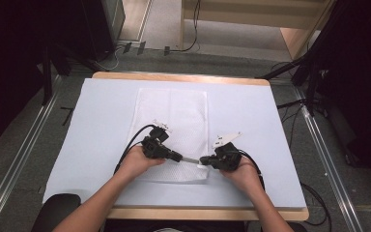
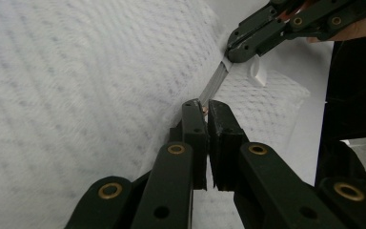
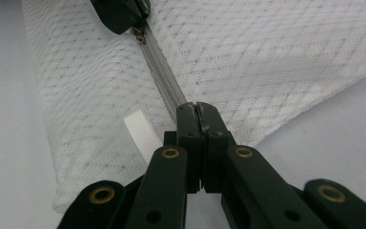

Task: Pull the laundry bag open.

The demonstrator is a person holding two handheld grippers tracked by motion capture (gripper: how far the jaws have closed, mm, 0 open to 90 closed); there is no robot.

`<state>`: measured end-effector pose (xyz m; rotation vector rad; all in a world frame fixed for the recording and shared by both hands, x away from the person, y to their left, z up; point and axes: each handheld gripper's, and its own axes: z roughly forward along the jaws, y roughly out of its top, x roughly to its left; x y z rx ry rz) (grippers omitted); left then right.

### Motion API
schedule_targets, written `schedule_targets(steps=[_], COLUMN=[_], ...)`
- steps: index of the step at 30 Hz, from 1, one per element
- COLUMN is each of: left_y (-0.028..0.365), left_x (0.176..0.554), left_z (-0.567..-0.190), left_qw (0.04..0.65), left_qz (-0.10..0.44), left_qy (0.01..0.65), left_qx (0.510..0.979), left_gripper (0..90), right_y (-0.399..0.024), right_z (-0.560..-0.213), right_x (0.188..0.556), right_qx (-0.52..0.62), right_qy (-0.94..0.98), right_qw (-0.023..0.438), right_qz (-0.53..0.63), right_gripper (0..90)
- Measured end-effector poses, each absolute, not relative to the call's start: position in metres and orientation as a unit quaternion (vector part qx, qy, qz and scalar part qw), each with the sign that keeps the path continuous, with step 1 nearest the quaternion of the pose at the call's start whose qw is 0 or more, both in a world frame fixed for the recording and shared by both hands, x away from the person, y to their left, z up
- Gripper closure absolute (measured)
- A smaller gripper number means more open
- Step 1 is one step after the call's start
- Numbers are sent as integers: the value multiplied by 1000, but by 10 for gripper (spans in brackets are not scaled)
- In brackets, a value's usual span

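Note:
A white mesh bag (image 1: 174, 116) lies flat on the table, with its grey zipper (image 1: 191, 160) along the near edge. My left gripper (image 1: 178, 157) is shut on the small coppery zipper pull (image 2: 203, 110). From the other side, my right gripper (image 1: 204, 159) is shut on the zipper's end (image 3: 183, 106), beside a white ribbon loop (image 3: 140, 131). The zipper tape (image 3: 159, 71) runs taut between the two grippers. In the left gripper view my left gripper (image 2: 204, 107) faces the right gripper (image 2: 240, 50). In the right gripper view my right gripper (image 3: 196, 109) faces the left one (image 3: 124, 14).
A pale blue mat (image 1: 101, 125) covers the wooden table (image 1: 183, 77). Black stands and cables (image 1: 314, 82) flank the table on the floor. Both forearms come in from the near edge.

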<state>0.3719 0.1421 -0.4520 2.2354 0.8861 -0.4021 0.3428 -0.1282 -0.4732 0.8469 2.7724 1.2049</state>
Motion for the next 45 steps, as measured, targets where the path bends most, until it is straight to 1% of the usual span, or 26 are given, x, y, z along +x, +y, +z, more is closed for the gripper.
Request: schedule_targets(steps=[26,45], left_y=[186,219], left_x=[371,367], left_z=[-444,-442], left_qw=[348,344], left_qz=[-163,-150], left_qy=[369,401], left_qx=[846,836], left_gripper=[879,879], right_y=[-130,-130], right_z=[-473,-473], right_x=[349,354], right_qx=[248,229], right_qy=[889,896], right_qw=[-16,-29], right_qz=[384,380], right_gripper=[900,900])
